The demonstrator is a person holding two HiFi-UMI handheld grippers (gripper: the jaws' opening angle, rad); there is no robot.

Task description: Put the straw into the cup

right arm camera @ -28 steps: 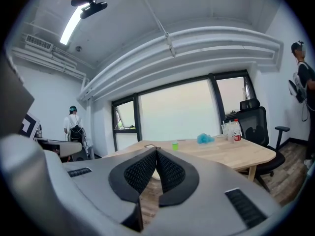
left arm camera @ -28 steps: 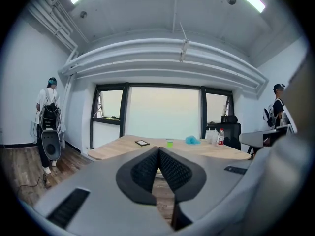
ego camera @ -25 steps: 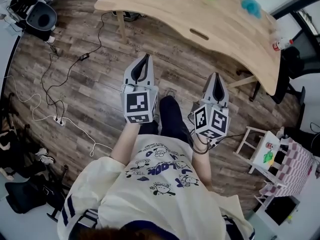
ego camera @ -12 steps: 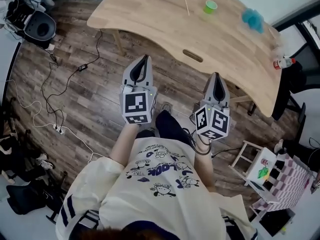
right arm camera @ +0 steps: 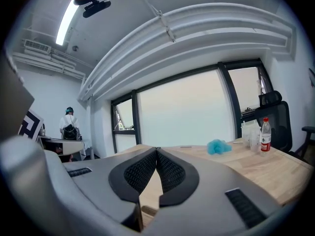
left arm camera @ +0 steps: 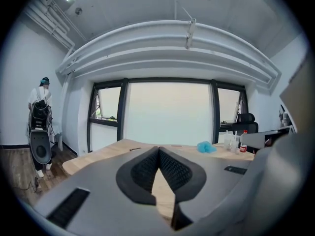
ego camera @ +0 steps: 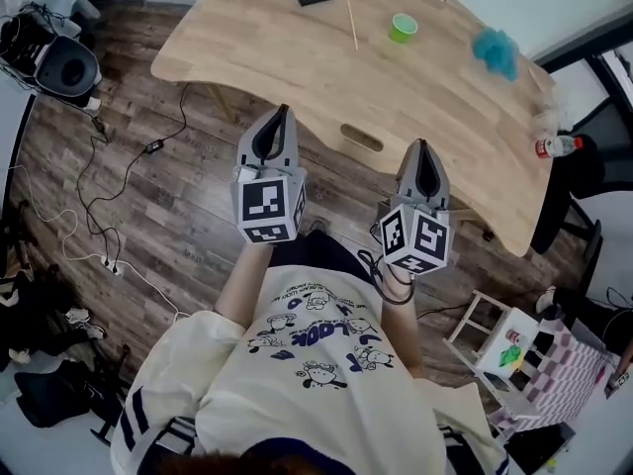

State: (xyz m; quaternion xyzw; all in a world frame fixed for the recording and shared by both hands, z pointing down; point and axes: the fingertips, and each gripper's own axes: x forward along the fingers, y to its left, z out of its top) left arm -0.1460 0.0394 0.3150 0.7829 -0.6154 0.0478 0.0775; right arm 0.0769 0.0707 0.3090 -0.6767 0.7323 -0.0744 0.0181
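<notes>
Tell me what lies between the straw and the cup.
Nothing; the head view shows only bare table between the straw and the green cup.

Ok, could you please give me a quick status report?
Left gripper and right gripper shut, empty, short of light wooden table. Thin pale straw lies beside small green cup, untouched. Nothing blocking.
</notes>
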